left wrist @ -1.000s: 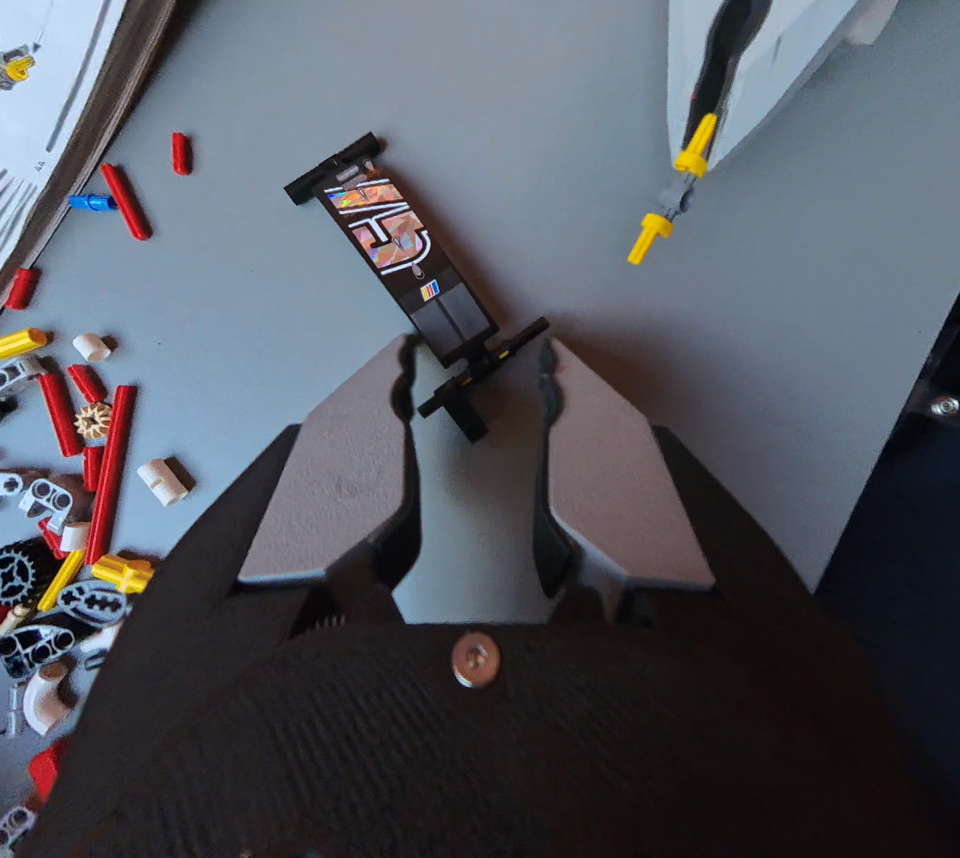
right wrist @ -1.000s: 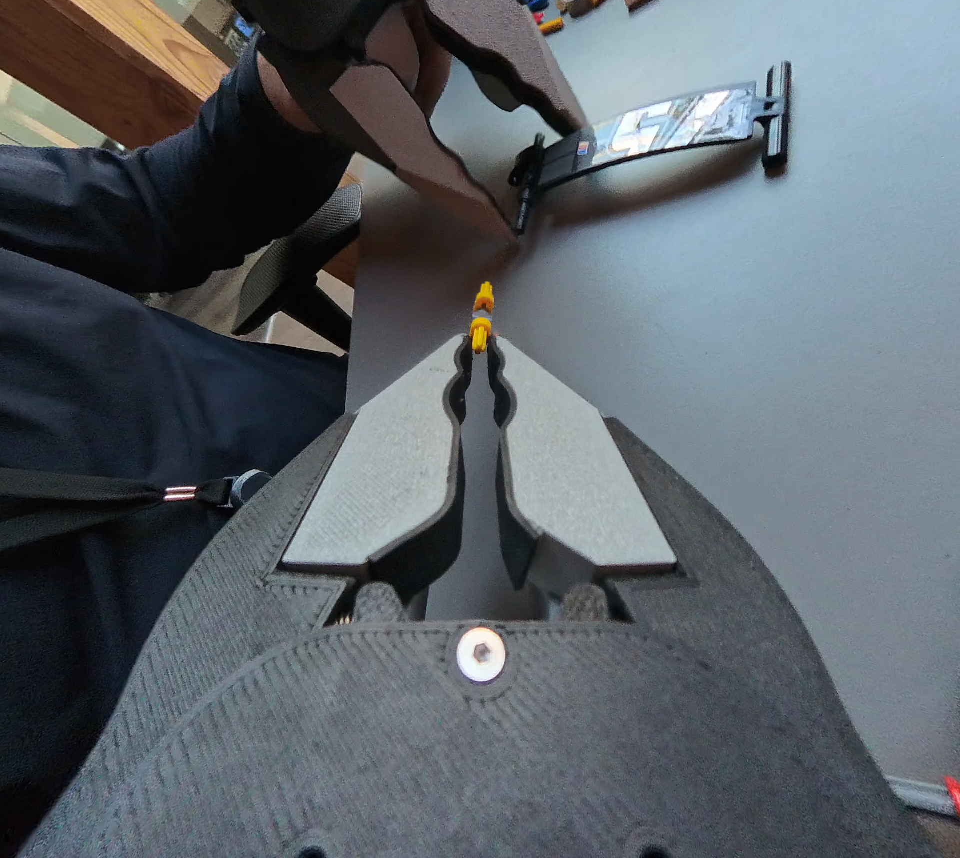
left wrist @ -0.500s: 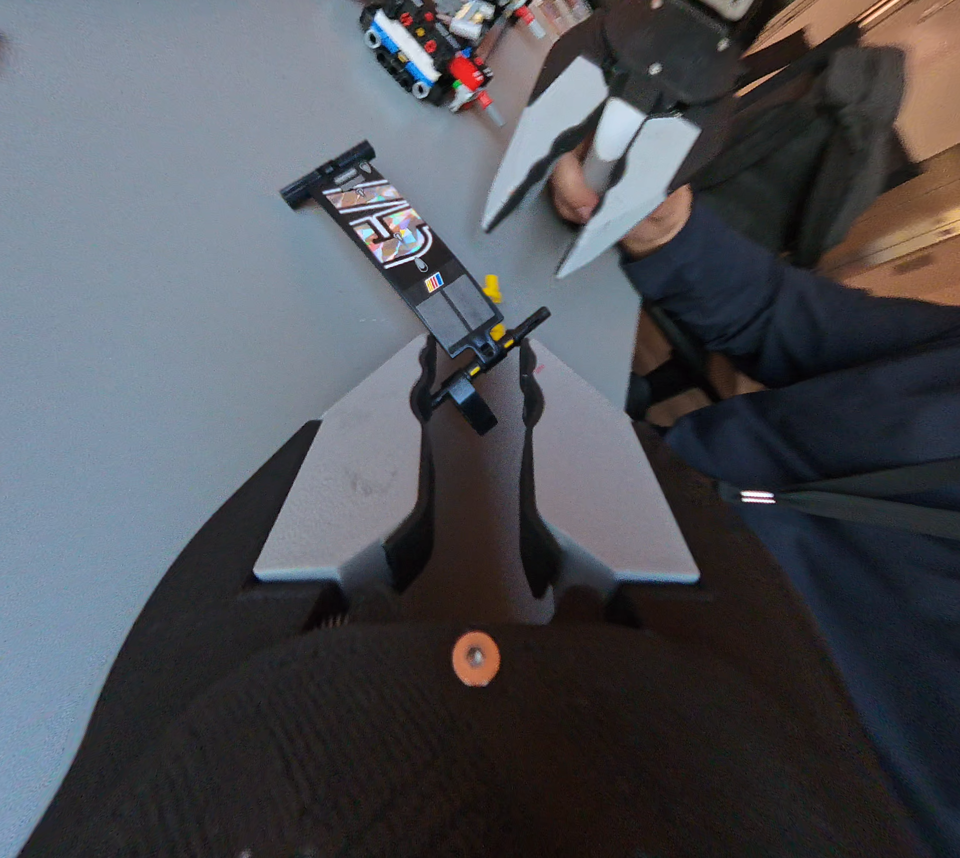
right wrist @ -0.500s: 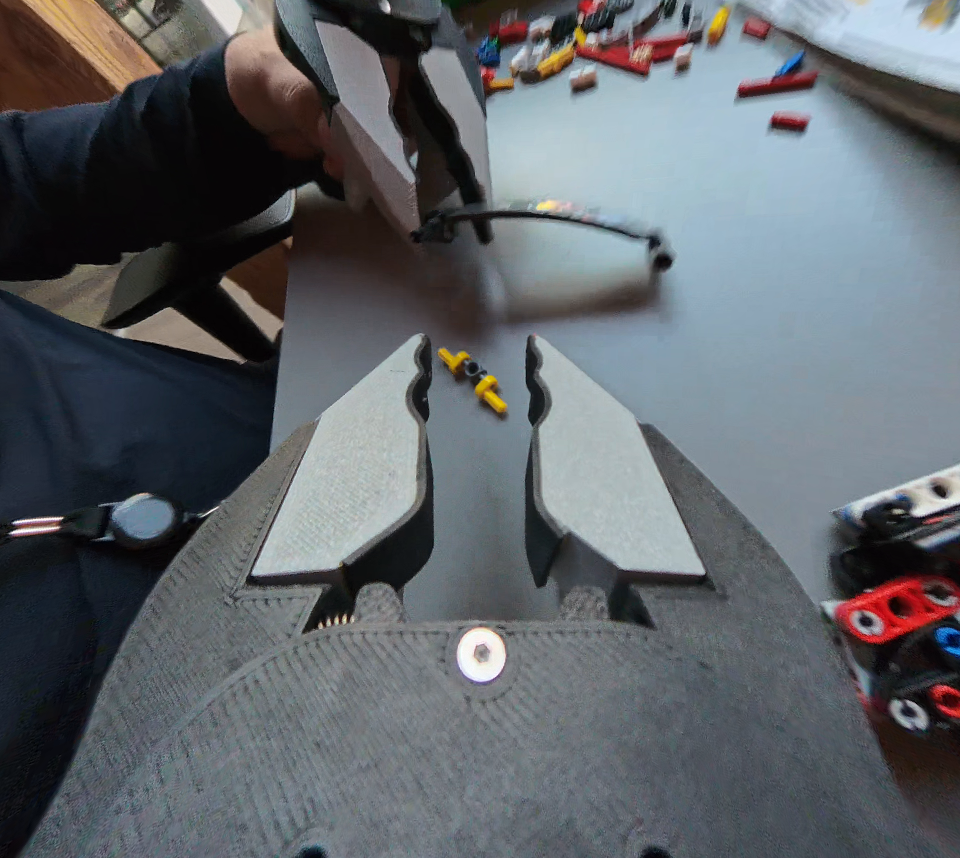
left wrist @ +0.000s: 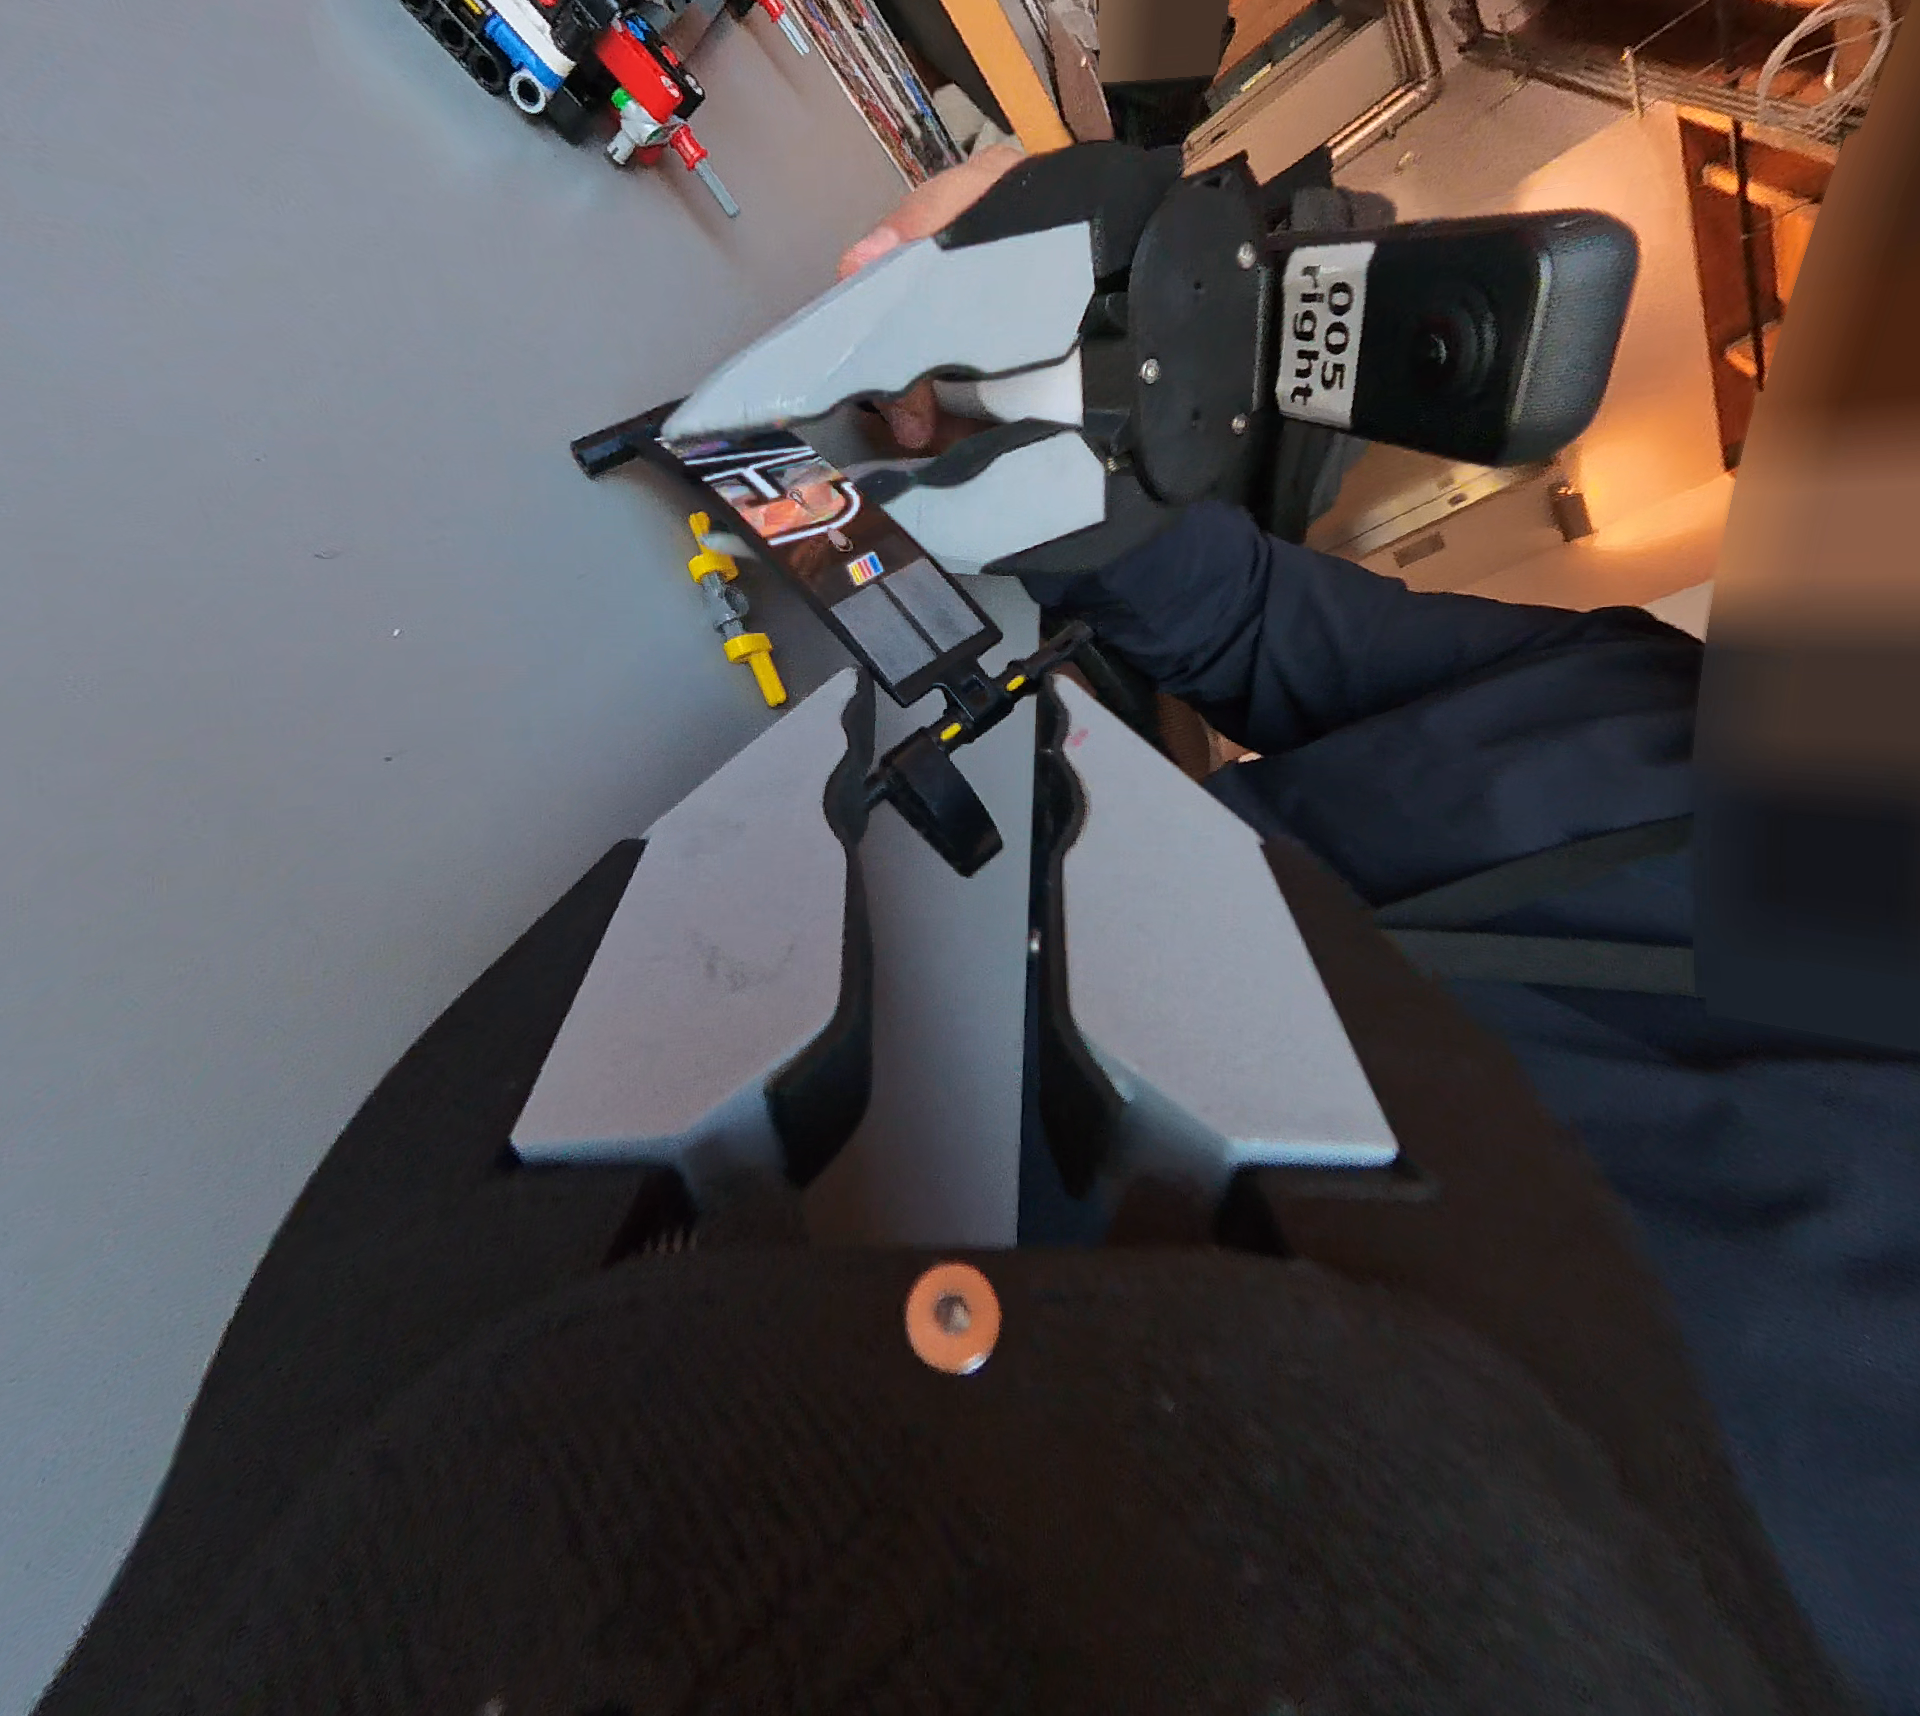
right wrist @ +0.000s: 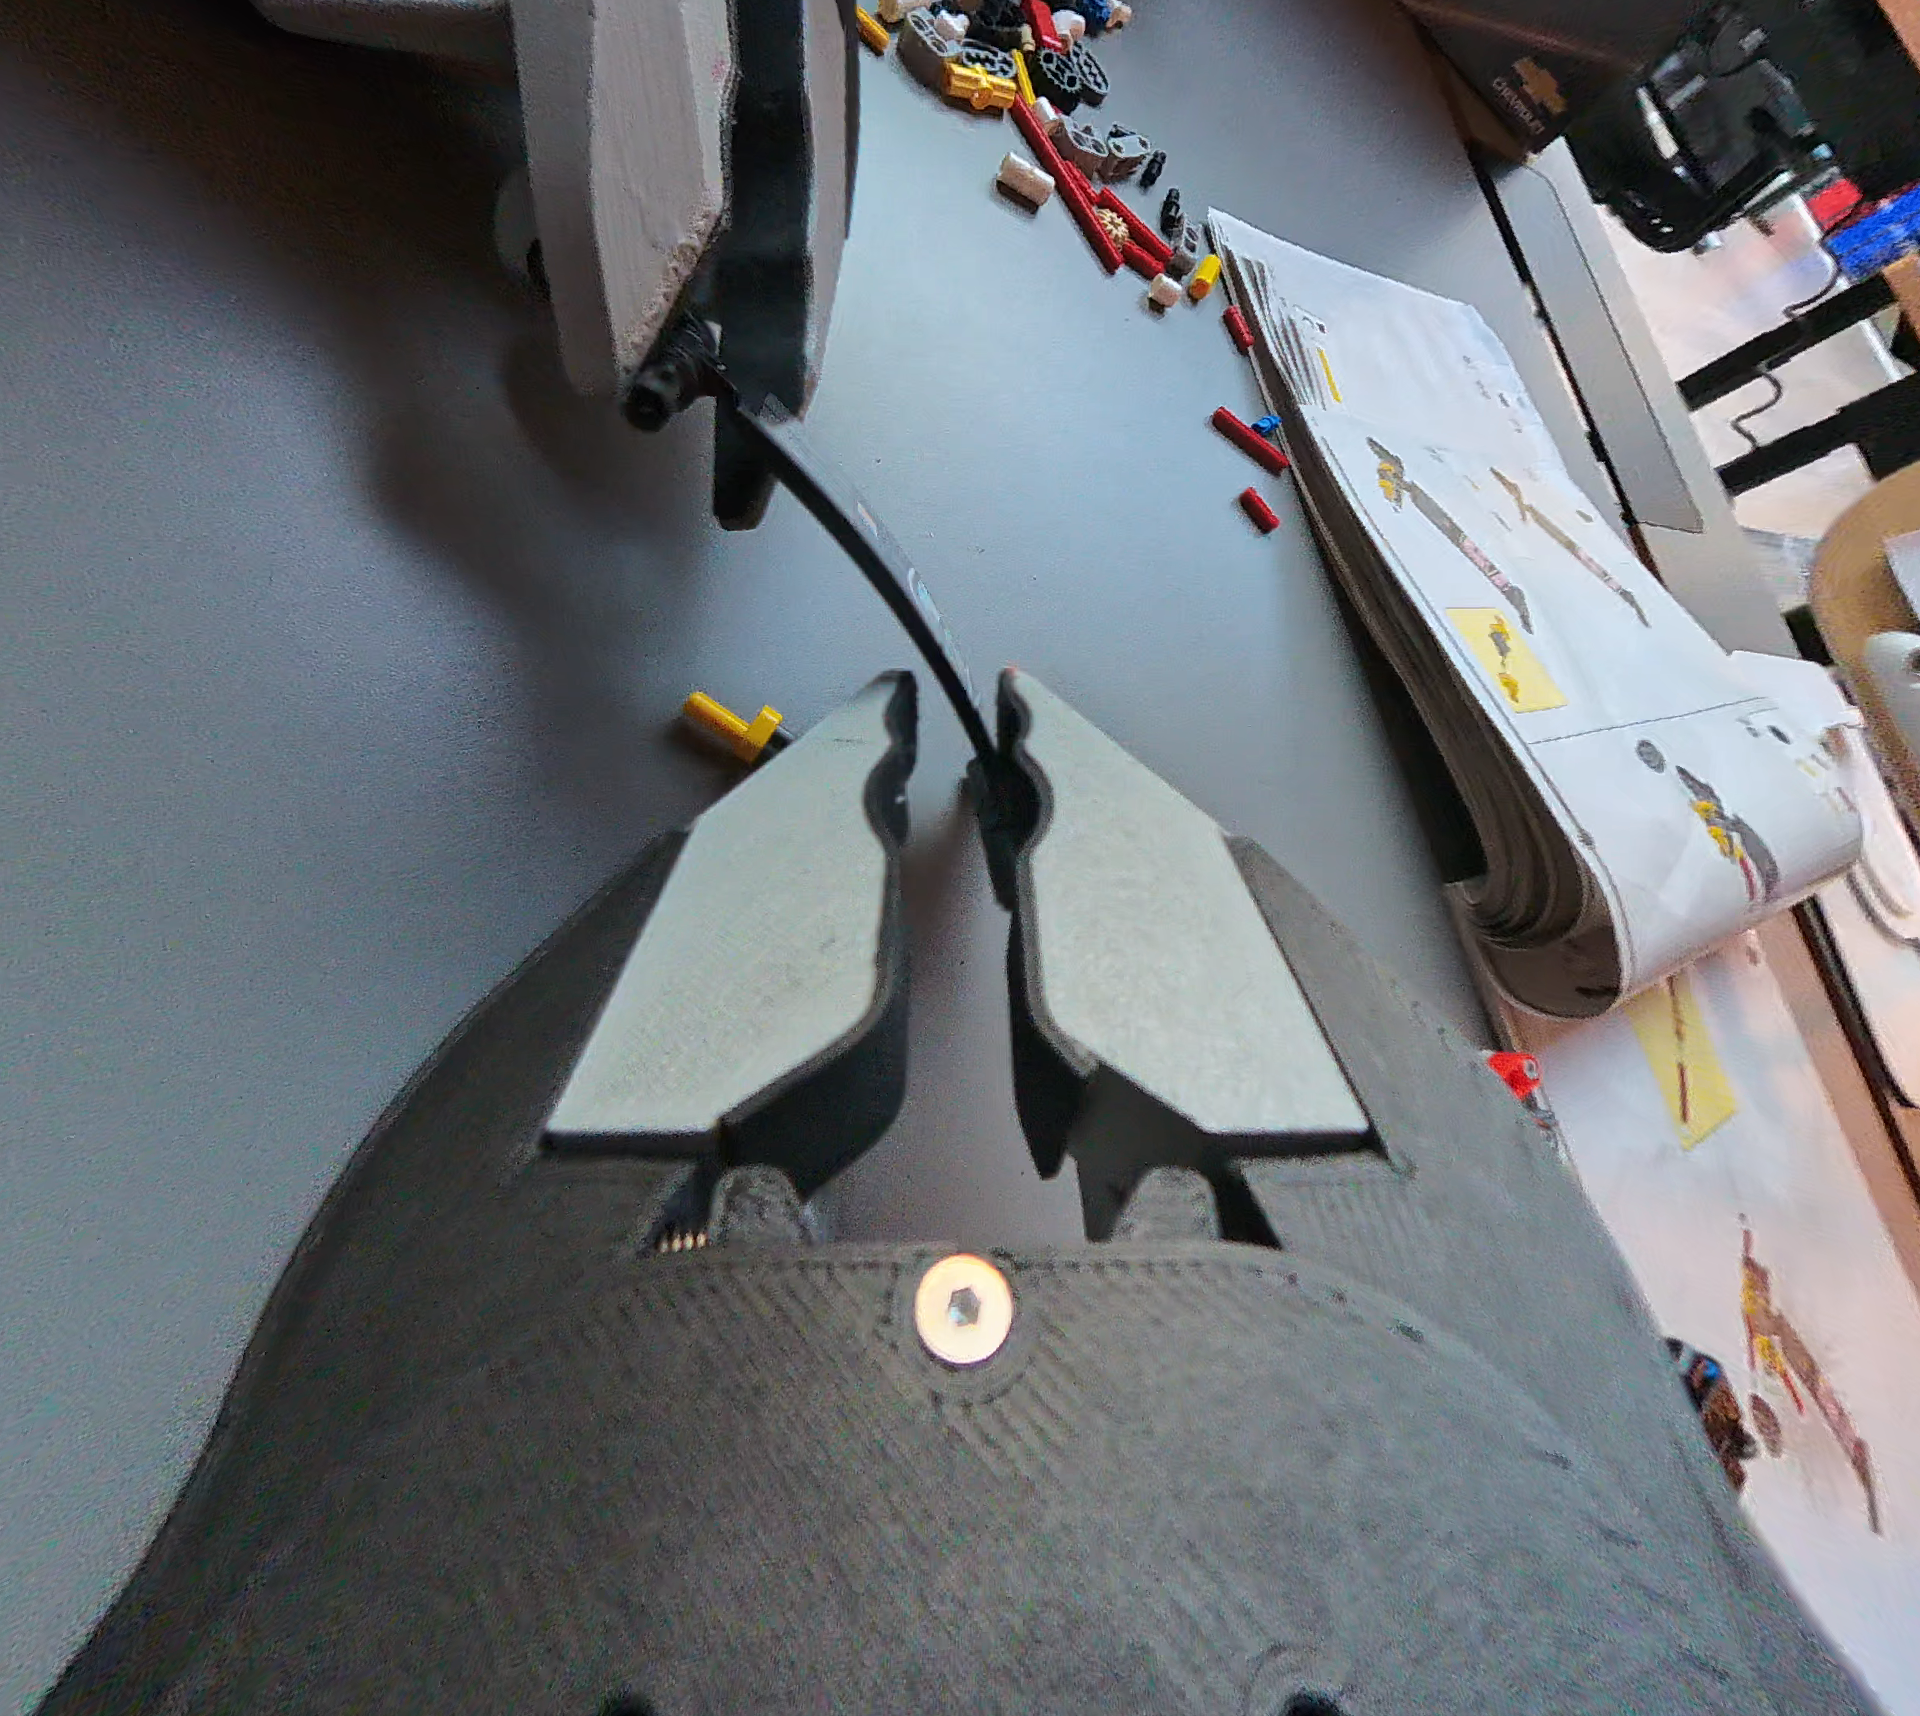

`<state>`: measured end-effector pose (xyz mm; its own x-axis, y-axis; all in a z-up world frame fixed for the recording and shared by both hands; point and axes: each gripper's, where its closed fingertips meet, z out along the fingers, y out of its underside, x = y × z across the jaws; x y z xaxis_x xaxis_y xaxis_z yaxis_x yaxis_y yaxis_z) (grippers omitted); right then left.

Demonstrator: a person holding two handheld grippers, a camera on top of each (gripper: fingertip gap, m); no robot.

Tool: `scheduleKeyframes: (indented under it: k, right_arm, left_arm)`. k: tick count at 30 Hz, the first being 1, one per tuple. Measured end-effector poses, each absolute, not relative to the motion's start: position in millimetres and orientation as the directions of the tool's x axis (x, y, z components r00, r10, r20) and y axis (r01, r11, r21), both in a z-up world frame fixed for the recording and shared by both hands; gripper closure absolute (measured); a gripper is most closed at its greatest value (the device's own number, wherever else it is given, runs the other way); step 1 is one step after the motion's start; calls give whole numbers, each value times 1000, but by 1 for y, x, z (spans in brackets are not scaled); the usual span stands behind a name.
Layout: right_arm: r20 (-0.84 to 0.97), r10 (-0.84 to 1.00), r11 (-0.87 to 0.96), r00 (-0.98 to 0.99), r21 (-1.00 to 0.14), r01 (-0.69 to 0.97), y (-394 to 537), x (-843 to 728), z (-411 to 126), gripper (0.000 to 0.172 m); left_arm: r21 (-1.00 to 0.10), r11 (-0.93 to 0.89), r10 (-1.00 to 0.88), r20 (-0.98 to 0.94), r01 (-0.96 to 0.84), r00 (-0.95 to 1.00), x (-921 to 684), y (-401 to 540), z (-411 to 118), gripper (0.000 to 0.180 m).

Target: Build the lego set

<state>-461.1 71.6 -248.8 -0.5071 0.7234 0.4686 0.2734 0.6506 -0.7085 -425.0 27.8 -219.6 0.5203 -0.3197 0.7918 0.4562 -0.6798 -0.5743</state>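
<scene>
**A:** So the yellow pin (left wrist: 730, 604) is just lying loose on the grey table (left wrist: 260, 627) near its edge, right beside the panel?

**B:** Yep. Left gripper (left wrist: 948, 710) is clamping the black panel (left wrist: 904, 617) by its cross-bar end, so it's hanging bowed above the table. Right gripper (right wrist: 956, 731) is sitting narrow around the far end. That end's only leaning on one finger (right wrist: 1039, 793), not pinched.
</scene>
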Motion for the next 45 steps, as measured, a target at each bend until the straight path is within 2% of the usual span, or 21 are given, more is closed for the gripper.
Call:
scheduleKeyframes:
  k: [1, 4, 6, 9, 12, 19, 26, 32, 41, 45]
  right_arm:
    - [477, 719, 658, -506, -702, 273, 72, -461, -249, 165]
    - [446, 721, 645, -530, -711, 280, 73, -459, -248, 167]
    - [438, 725, 644, -532, -705, 296, 79, -461, -243, 172]
    - [368, 715, 642, -595, -683, 349, 80, -464, -246, 172]
    - [379, 684, 682, -623, -634, 363, 84, -470, -247, 172]
    - [376, 599, 769, -707, -516, 378, 88, -471, -250, 172]
    - [319, 539, 823, -780, -399, 405, 86, -479, -254, 172]
    - [315, 495, 856, -810, -336, 392, 84, -479, -256, 172]
    - [290, 438, 889, -851, -281, 362, 84, -479, -258, 172]
    - [278, 368, 925, -887, -203, 320, 86, -477, -260, 172]
  left_arm:
    - [-584, -685, -324, 780, 436, 536, -424, 27, -221, 153]
    - [-614, -725, -313, 698, 314, 644, -429, 19, -223, 144]
    - [-671, -712, -327, 578, 207, 748, -434, 16, -217, 134]
    - [-756, -654, -364, 358, 38, 860, -436, 19, -205, 132]
    - [-756, -651, -331, 209, -63, 920, -447, 24, -210, 134]
    - [-722, -688, -280, 177, -69, 944, -470, 4, -224, 129]
    - [-766, -637, -333, 171, -87, 927, -472, 16, -220, 126]
    - [-739, -664, -357, 180, -113, 917, -469, 28, -238, 147]
    - [-698, -688, -390, 125, -199, 912, -470, 21, -259, 153]
    - [-683, -691, -439, 137, -236, 888, -467, 15, -265, 156]
